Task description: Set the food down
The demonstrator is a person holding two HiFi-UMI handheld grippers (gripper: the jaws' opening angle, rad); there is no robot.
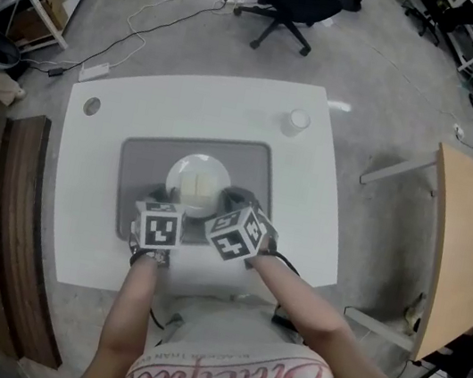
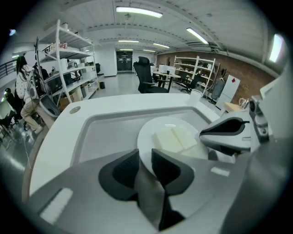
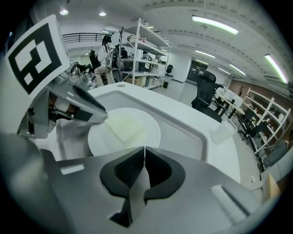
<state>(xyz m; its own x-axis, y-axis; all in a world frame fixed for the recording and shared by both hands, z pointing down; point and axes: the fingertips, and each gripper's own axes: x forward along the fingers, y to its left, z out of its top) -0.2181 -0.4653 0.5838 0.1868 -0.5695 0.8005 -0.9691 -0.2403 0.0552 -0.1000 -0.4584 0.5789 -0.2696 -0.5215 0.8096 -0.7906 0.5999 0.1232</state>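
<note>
- plate [image 2: 145, 139]: white, smooth and glossy, with a glint near its far rim; perhaps glazed ceramic, though the view is too soft to be sure.
- food [image 2: 176, 139]: pale cream slabs with a matt, even face.
- tray [image 2: 105, 132]: grey matt plastic.
- table [image 1: 233, 106]: white and smooth, with a faint sheen.
- left gripper [image 2: 145, 157] and right gripper [image 3: 144, 157]: grey matt plastic shells; black pads [image 2: 124, 170] finely ribbed, like rubber.
- bench [image 1: 5, 215]: dark wood with streaked grain.
</note>
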